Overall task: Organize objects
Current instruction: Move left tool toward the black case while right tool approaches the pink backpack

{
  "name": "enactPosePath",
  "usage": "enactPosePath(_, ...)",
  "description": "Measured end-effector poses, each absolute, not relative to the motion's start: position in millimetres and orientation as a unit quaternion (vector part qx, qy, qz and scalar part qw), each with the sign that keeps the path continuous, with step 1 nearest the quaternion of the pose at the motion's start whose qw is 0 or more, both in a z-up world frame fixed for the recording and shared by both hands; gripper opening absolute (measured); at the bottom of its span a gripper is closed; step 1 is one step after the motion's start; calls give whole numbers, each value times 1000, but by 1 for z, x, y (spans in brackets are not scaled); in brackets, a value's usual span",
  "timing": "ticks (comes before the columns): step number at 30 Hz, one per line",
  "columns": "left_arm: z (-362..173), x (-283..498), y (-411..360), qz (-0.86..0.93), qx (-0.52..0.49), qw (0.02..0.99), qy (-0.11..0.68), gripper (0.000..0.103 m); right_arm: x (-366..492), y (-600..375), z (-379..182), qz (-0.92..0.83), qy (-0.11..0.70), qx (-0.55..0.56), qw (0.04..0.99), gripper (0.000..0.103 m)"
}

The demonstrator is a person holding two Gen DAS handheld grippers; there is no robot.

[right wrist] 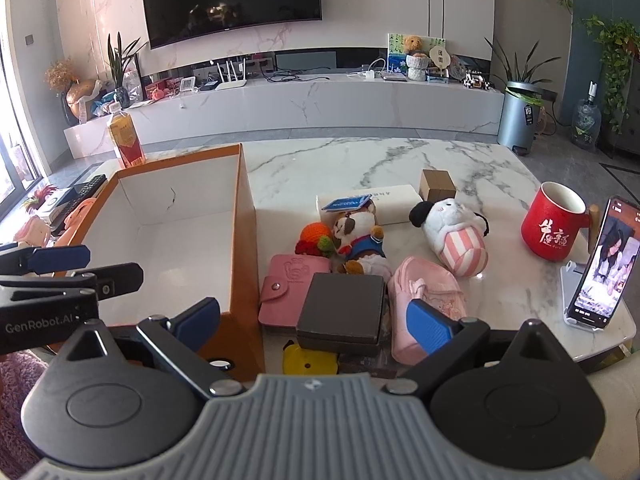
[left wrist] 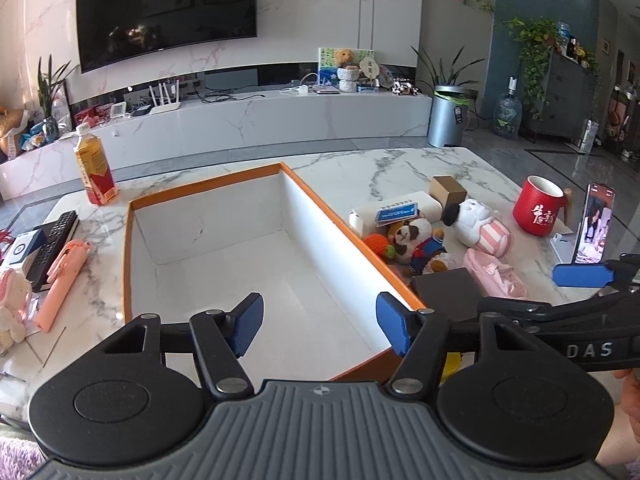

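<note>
A: Judging progress: hardly begun, by the look of it. Orange-rimmed box (left wrist: 208,248) sitting empty, bare white floor inside, mid-desk (right wrist: 360,168).

B: And left of it?

A: Bottle (left wrist: 95,172) at the far left corner; remote (left wrist: 54,240) and pink pen-like thing (left wrist: 62,280) along the left edge, outside the box.

B: Left hand-held gripper (left wrist: 320,326)?

A: Spread wide over the box's near end, holding nothing.

B: Right of the box?

A: All waiting: pink wallet (right wrist: 294,284) and dark square box (right wrist: 342,312) just beside the box wall, dog plush (right wrist: 360,240), pink pouch (right wrist: 424,300), striped plush (right wrist: 452,236), then red mug (right wrist: 554,228) toward the right edge.

B: Right hand-held gripper (right wrist: 314,322)?

A: Wide too, empty, poised above the dark square box. Probably first pick; everything left to do.
</note>
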State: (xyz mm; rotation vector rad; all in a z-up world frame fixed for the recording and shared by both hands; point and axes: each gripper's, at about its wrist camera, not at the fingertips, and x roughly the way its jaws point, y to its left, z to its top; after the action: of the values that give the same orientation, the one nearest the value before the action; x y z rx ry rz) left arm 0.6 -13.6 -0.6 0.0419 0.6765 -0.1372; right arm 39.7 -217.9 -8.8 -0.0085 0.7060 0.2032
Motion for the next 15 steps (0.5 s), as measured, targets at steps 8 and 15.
enactPosePath(8, 3, 26, -42, -159, 35, 924, 346, 55, 59, -245, -12, 82, 360, -3, 929, 67)
enactPosePath(15, -6, 62, -77, -231, 35, 890, 391, 42, 86, -273, -29, 52, 387, 5, 920, 42)
